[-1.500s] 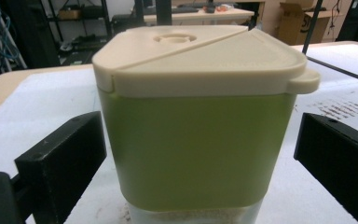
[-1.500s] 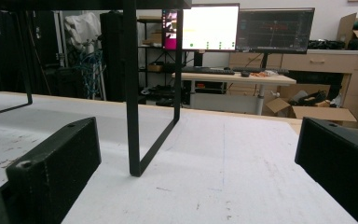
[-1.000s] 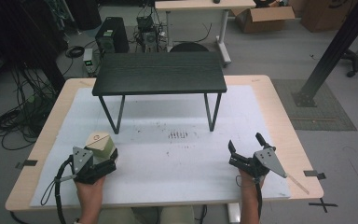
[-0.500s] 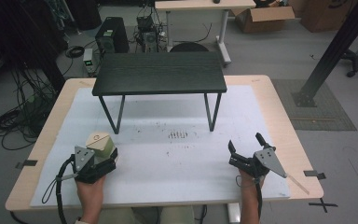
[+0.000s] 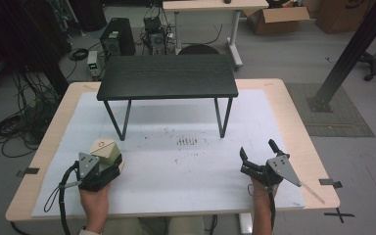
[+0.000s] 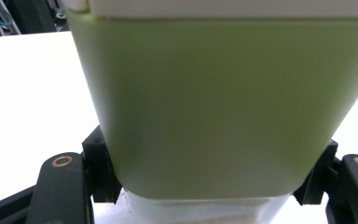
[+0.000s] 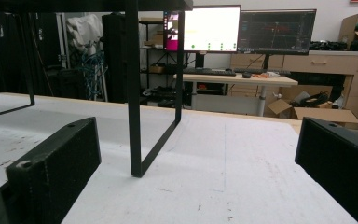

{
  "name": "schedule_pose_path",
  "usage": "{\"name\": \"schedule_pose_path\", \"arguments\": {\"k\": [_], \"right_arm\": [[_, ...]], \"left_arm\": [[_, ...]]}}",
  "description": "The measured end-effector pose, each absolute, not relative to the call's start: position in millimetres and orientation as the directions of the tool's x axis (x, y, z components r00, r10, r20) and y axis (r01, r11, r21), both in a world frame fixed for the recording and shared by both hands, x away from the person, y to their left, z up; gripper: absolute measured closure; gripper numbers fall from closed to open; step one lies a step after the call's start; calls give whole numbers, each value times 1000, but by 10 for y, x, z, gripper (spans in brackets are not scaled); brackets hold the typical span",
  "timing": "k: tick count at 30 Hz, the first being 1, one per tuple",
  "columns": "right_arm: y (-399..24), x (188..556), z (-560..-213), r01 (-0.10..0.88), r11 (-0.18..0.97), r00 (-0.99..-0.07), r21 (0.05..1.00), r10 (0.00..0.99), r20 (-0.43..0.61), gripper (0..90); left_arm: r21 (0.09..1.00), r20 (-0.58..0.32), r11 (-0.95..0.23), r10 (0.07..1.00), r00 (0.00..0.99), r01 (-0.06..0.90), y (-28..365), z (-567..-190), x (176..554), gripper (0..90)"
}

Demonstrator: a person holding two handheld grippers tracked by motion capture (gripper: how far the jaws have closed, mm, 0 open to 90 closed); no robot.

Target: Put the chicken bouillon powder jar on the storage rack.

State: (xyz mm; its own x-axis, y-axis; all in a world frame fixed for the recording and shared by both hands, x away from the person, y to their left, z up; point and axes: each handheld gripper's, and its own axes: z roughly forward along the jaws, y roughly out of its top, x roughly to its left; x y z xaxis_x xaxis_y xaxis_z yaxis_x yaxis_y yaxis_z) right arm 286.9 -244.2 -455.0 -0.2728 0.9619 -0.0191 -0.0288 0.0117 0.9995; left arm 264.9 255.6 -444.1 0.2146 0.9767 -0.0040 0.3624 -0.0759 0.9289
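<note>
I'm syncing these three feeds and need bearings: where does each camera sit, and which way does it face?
High view: above the person's side, looking forward and down; both forearms, left gripper, right gripper.
Left gripper view: rides that gripper, jaws closed on the green box.
Right gripper view: looks level across the table, jaws apart.
Shared: the black stand.

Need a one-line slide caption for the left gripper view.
Left gripper shut on green box, white lid on top, on the white table.
</note>
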Motion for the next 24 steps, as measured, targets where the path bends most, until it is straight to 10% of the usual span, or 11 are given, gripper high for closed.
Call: {"name": "schedule_pose_path", "arguments": {"k": [24], "right_arm": [[-2444,2869,-4550,-32,12,-276,999,961,-21,0]], "left_arm": [[942,-38,-36,976,212,335,2617,-4433,2630,296]]}}
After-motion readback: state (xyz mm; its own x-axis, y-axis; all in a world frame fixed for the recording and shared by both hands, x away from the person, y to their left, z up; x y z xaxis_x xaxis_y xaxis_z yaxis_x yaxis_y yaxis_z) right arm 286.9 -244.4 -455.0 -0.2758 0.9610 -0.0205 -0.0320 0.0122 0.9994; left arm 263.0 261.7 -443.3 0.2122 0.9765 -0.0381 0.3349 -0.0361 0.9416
